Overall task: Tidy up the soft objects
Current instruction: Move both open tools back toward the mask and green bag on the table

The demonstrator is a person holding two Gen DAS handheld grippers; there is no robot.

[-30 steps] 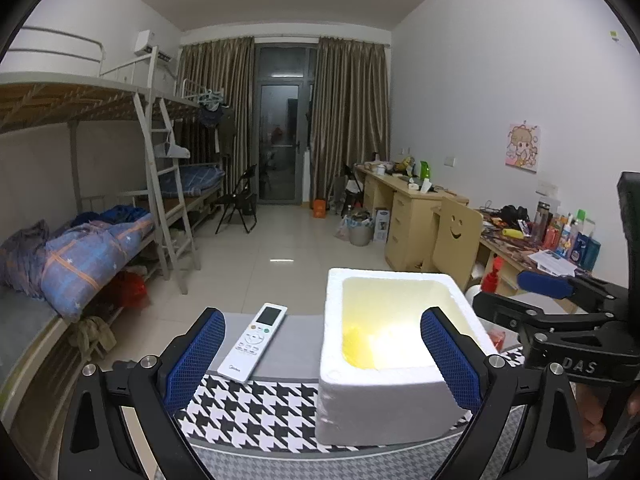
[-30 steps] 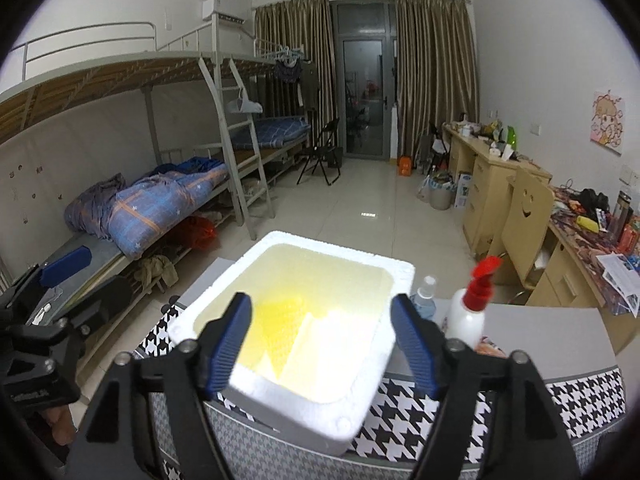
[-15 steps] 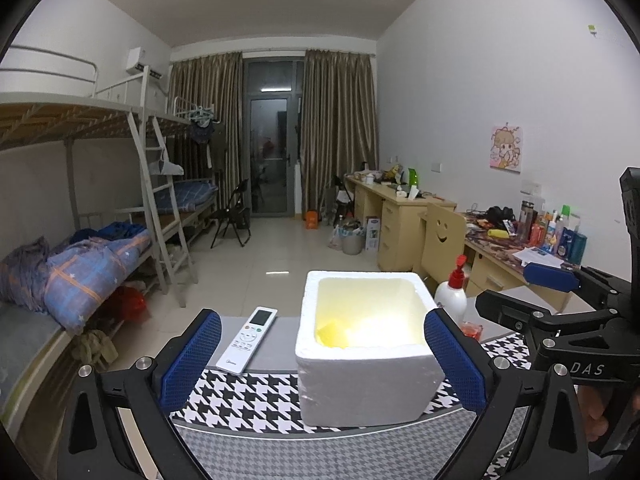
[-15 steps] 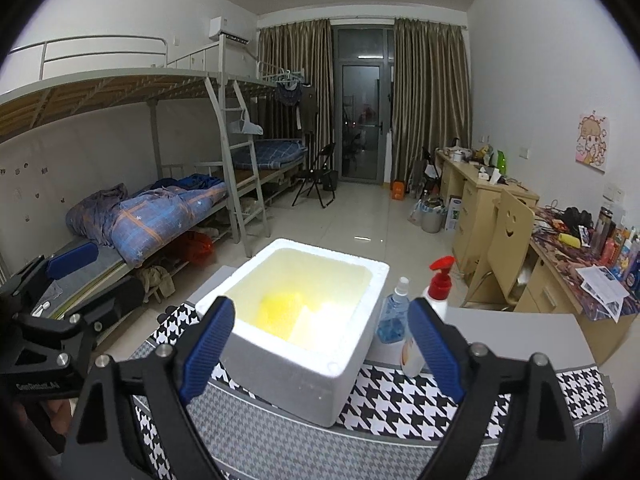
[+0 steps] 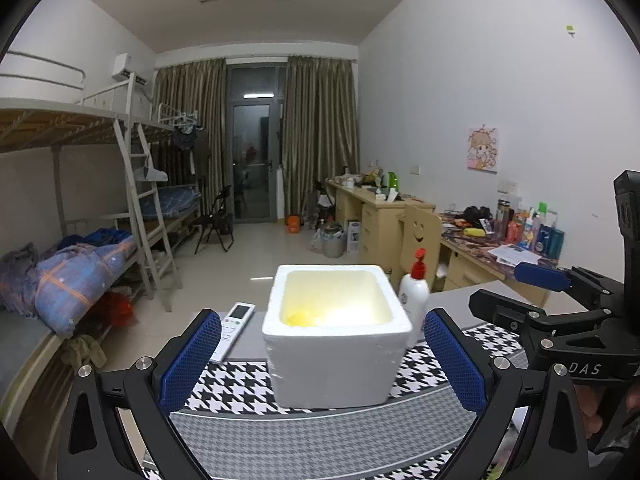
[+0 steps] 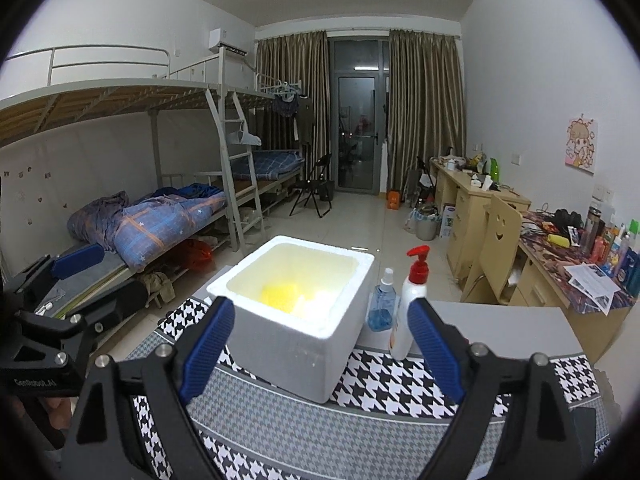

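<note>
Yellow soft item (image 6: pixel 280 295), apparently a sponge: lies low inside the white foam box (image 5: pixel 336 360) on the bench (image 6: pixel 400 380), likely light, squashy, best pinched across its middle; both the left tool (image 5: pixel 324 364) and right tool (image 6: pixel 320 346) gape wide, holding nothing.

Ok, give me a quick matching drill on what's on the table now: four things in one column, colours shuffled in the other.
Things:
1. foam box
2. pump bottle cap
3. spray bottle
4. soft object in the box

Colours:
A. blue
B. yellow
C. white
D. red

Pairs: 1-C, 2-D, 3-A, 4-B
</note>
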